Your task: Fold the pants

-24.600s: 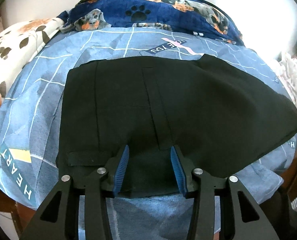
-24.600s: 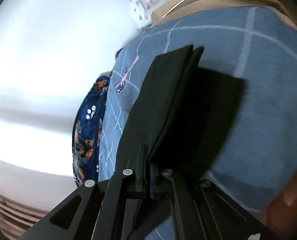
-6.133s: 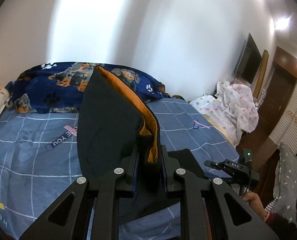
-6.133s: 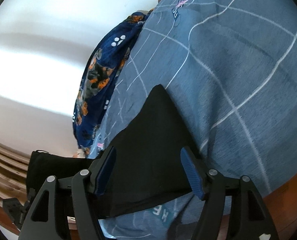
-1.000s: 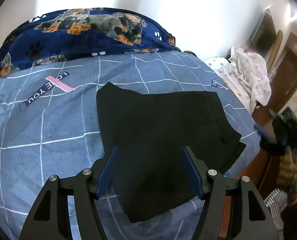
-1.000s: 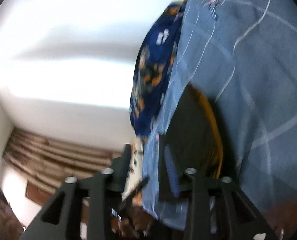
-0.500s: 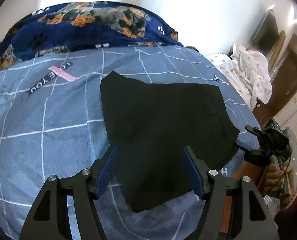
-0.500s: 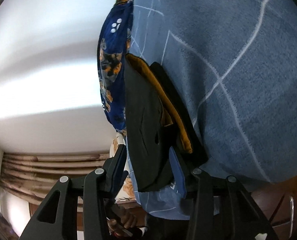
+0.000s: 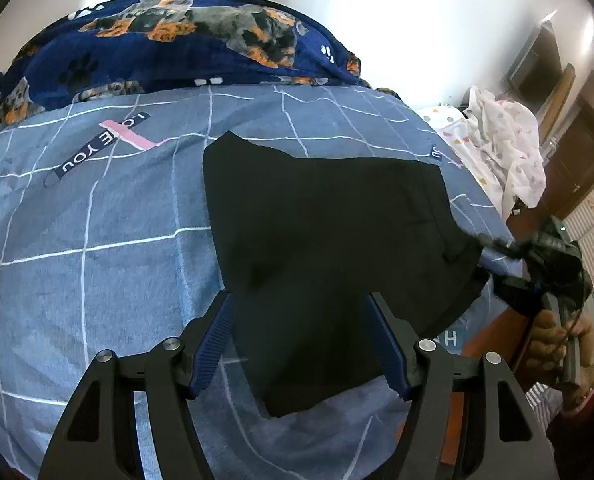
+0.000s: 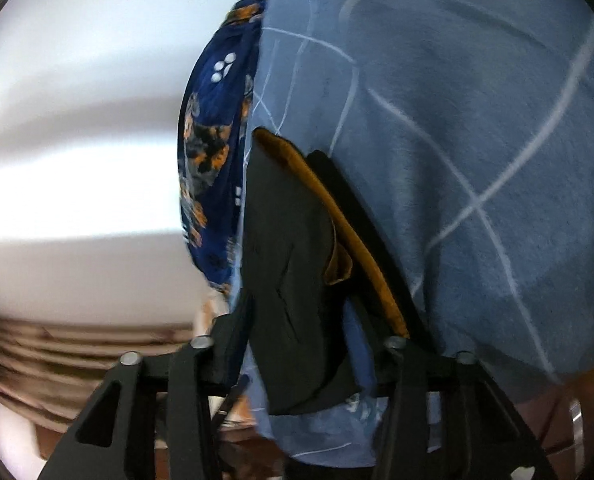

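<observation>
The black pants (image 9: pixel 329 248) lie folded flat on the blue bedspread (image 9: pixel 97 240). The left gripper (image 9: pixel 303 346) hovers released over the near edge. The right gripper (image 10: pixel 297 344), jaws spread around the right-hand corner, exposes an orange lining (image 10: pixel 337 216), likely to straighten it.

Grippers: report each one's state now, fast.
Left gripper: open, empty, above the black pants.
Right gripper: jaws apart around the pants' edge, not clamped.

Black pants (image 9: pixel 329 240) folded flat on the bed (orange lining exposed at one edge (image 10: pixel 361 248)).
</observation>
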Action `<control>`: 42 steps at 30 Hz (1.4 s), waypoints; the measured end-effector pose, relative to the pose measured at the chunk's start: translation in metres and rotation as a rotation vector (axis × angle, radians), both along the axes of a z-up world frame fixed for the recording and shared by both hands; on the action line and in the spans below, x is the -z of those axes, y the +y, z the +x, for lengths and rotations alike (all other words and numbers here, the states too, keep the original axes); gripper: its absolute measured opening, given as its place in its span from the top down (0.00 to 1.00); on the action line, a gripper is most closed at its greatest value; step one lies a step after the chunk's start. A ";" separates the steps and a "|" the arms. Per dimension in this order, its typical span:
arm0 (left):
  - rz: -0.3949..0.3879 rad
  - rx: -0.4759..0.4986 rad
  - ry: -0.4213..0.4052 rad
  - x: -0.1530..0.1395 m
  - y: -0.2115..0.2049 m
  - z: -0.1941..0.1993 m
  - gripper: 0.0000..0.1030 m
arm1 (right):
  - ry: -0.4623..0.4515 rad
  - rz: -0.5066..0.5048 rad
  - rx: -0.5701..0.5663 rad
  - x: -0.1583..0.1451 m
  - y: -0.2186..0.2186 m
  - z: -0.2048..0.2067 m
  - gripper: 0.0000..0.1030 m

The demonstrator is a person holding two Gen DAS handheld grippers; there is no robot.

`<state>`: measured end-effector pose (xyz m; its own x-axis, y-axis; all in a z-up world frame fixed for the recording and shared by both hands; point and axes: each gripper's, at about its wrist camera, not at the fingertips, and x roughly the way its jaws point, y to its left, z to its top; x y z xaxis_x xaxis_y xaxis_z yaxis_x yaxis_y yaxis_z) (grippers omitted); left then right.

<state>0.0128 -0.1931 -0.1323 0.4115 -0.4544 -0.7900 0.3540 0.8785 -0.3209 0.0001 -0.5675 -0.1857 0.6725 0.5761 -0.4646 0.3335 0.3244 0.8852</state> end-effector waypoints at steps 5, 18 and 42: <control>0.002 -0.003 0.005 0.000 0.001 0.001 0.35 | -0.017 -0.080 -0.032 -0.014 0.007 0.003 0.88; 0.019 0.005 0.003 0.004 -0.003 0.000 0.34 | 0.054 0.150 0.100 0.038 -0.005 -0.052 0.95; 0.098 0.039 0.043 0.039 -0.013 -0.004 0.34 | 0.056 0.063 0.106 0.021 -0.007 -0.043 0.92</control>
